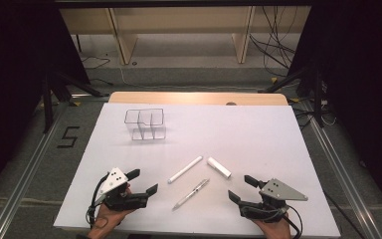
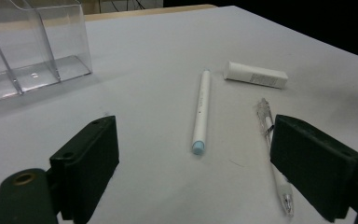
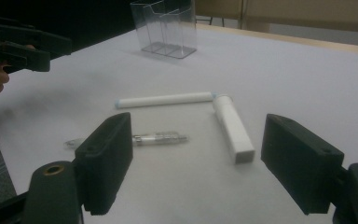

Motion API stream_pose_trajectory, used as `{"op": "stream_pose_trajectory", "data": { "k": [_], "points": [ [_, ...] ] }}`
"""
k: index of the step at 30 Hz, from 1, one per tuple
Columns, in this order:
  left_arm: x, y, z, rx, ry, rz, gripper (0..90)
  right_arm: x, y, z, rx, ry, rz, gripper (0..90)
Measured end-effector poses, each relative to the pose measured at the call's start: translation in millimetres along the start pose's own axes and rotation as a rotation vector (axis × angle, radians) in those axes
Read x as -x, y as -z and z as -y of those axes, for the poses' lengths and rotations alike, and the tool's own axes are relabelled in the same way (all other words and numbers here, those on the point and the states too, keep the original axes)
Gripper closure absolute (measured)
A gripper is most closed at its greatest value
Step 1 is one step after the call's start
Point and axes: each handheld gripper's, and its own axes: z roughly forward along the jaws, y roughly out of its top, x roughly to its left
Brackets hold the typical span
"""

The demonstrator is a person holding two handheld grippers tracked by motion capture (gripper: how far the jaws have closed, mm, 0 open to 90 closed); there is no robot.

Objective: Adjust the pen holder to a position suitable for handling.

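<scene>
Three items | white pen (image 1: 185, 169), eraser (image 1: 219, 167), clear pen (image 1: 191, 193) | both tongs spread, empty

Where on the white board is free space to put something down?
The far right part, behind the eraser and right of the clear organizer, is bare. So is the left strip in front of the organizer. The middle near edge is crowded: white pen, clear pen, eraser.

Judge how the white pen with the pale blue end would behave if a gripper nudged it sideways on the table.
The white pen looks round and smooth, so it would probably roll. It appears stiff and likely light. It might bump the clear pen lying alongside.
</scene>
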Motion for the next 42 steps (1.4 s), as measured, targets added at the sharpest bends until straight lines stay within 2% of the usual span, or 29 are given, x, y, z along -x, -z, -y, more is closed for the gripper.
{"op": "stream_pose_trajectory", "data": {
  "k": [13, 15, 16, 23, 27, 31, 32, 34, 41, 42],
  "points": [
    [-1.5, 0.7, -1.2, -0.001, 0.002, -0.022, 15.0, -0.2, 1.0, -0.5, 0.003, 0.003, 0.004, 25.8],
    [-2.1, 0.1, -2.2, 0.002, 0.014, -0.03, 15.0, -0.1, 1.1, -0.5, 0.004, 0.004, 0.006, 25.9],
    [-2.8, -1.0, -3.9, -0.001, 0.014, -0.055, 15.0, 0.0, 0.9, -0.5, 0.004, 0.004, 0.007, 25.9],
    [-8.7, -3.6, -10.3, 0.0, 0.045, -0.091, 15.0, 0.4, 0.6, -0.7, 0.006, 0.005, 0.01, 26.1],
    [-18.4, -4.7, -19.4, 0.002, 0.054, -0.114, 15.0, 1.2, 0.8, -0.8, 0.009, -0.002, 0.012, 26.0],
    [-27.9, -9.5, -20.8, -0.016, 0.064, -0.14, 15.0, 1.0, 1.6, -1.2, 0.012, 0.001, 0.013, 26.0],
    [-34.7, -12.2, -21.9, -0.025, 0.084, -0.159, 15.0, 1.3, 1.9, -1.4, 0.014, 0.004, 0.016, 26.0],
    [-39.5, -13.6, -23.8, -0.025, 0.093, -0.172, 15.1, 1.7, 2.2, -1.4, 0.015, 0.003, 0.017, 26.0],
    [-56.4, -17.1, -31.0, -0.027, 0.108, -0.219, 15.5, 2.0, 2.3, -1.3, 0.015, 0.002, 0.015, 26.1],
    [-60.9, -18.6, -33.3, -0.036, 0.097, -0.235, 15.6, 1.8, 2.2, -1.3, 0.014, 0.005, 0.02, 25.8]
  ]
}}
